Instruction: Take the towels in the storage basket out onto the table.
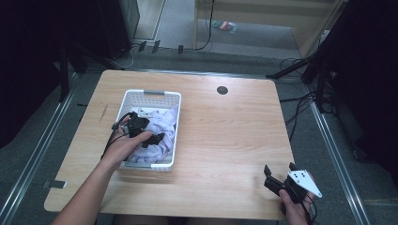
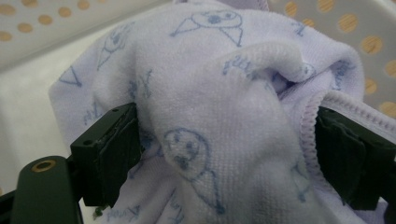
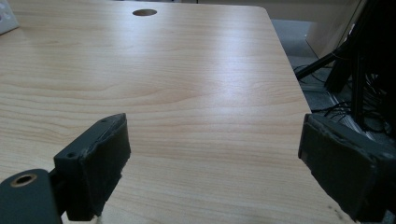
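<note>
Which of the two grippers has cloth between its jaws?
The left gripper, inside the white basket, straddles the lilac printed cloth. The right gripper stands open over bare table.

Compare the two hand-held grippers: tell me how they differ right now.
The left hand-held gripper reaches into the white perforated plastic basket; the right hand-held gripper sits at the near right corner of the light wooden table. The left one's jaws flank a bunched fold of the pale lilac printed cloth; the right one's jaws stand wide apart with bare tabletop between them. Both have black jaws.
</note>
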{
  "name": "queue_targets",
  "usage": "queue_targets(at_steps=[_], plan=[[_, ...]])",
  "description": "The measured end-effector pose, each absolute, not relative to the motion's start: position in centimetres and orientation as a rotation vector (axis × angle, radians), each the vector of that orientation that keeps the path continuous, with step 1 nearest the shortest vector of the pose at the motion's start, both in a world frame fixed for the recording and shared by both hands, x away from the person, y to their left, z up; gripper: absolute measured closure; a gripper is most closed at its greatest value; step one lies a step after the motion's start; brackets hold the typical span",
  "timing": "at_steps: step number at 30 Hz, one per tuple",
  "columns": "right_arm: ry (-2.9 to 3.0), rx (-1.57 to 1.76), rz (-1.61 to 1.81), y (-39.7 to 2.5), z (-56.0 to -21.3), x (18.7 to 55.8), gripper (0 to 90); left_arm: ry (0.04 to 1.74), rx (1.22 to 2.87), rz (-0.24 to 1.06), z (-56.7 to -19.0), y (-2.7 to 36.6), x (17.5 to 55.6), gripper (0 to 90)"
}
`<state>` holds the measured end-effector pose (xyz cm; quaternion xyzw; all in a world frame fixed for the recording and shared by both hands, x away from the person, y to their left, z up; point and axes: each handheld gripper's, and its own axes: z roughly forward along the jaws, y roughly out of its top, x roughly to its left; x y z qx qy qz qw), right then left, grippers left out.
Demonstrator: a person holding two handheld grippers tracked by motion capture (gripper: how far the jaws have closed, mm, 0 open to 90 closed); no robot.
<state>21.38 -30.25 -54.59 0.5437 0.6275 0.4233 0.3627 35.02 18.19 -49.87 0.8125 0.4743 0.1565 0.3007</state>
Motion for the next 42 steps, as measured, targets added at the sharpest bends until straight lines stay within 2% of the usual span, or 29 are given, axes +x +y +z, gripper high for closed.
queue_targets(at_steps=[5, 7, 10, 12, 16, 22, 42], plan=[[1.615, 1.400, 1.089, -30.2, -54.6, 21.4, 9.2, 1.283, 2.183, 0.359, -50.1, 18.0, 35.3, 15.6], [1.615, 1.400, 1.087, -30.2, -54.6, 21.4, 9.2, 1.285, 2.195, 0.353, -50.2, 17.9, 35.3, 21.6], [1.615, 1.401, 1.087, -30.2, -54.6, 21.4, 9.2, 1.289, 2.200, 0.362, -50.1, 17.9, 35.2, 37.2], [1.615, 1.400, 1.087, -30.2, -54.6, 21.4, 9.2, 1.294, 2.192, 0.342, -49.8, 18.0, 35.2, 52.1], [1.616, 1.401, 1.089, -30.2, -54.6, 21.4, 9.2, 1.290, 2.163, 0.316, -49.4, 18.2, 35.1, 62.4], [1.618, 1.400, 1.091, -30.2, -54.6, 21.4, 9.2, 1.258, 2.122, 0.374, -48.4, 18.3, 34.6, 65.1], [1.619, 1.398, 1.089, -30.2, -54.6, 21.4, 9.2, 1.157, 1.923, 0.603, -43.2, 19.3, 32.0, 65.5]])
